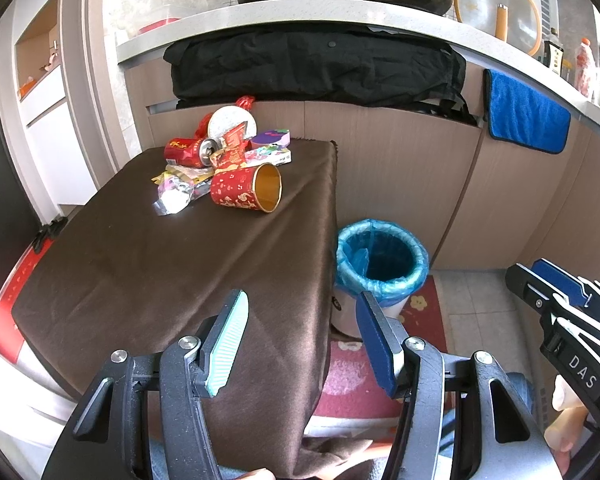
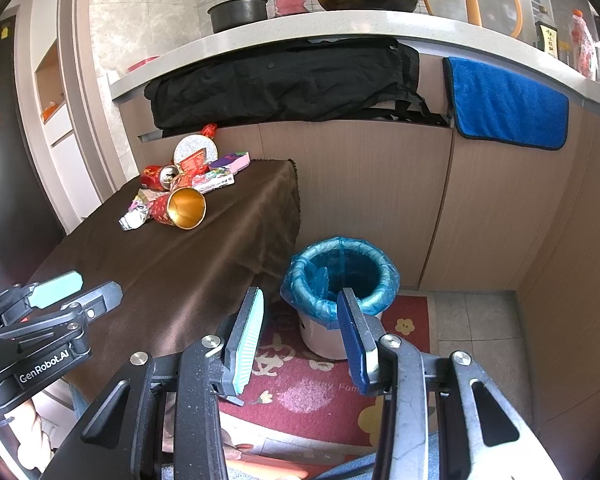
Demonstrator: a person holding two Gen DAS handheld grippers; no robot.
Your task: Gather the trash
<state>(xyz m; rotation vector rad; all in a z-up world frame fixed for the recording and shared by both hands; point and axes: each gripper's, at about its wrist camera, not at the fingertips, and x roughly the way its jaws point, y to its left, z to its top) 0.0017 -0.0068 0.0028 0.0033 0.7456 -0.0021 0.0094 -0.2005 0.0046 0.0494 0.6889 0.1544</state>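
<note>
A pile of trash lies at the far end of the brown-clothed table (image 1: 148,264): a red paper cup (image 1: 246,192) on its side, a red can (image 1: 190,151), a silver foil wrapper (image 1: 172,200), a round white lid (image 1: 232,122) and small pink boxes (image 1: 270,148). The cup (image 2: 180,208) and can (image 2: 159,177) also show in the right wrist view. A bin with a blue liner (image 1: 382,260) (image 2: 340,276) stands on the floor right of the table. My left gripper (image 1: 302,320) is open and empty over the table's near edge. My right gripper (image 2: 300,320) is open and empty, near the bin.
Kitchen cabinets (image 2: 380,200) stand behind the table and bin, with a black bag (image 1: 316,64) and blue towel (image 1: 526,114) hanging on them. Pans sit on the counter (image 1: 340,8) above. A red patterned mat (image 2: 320,380) covers the floor.
</note>
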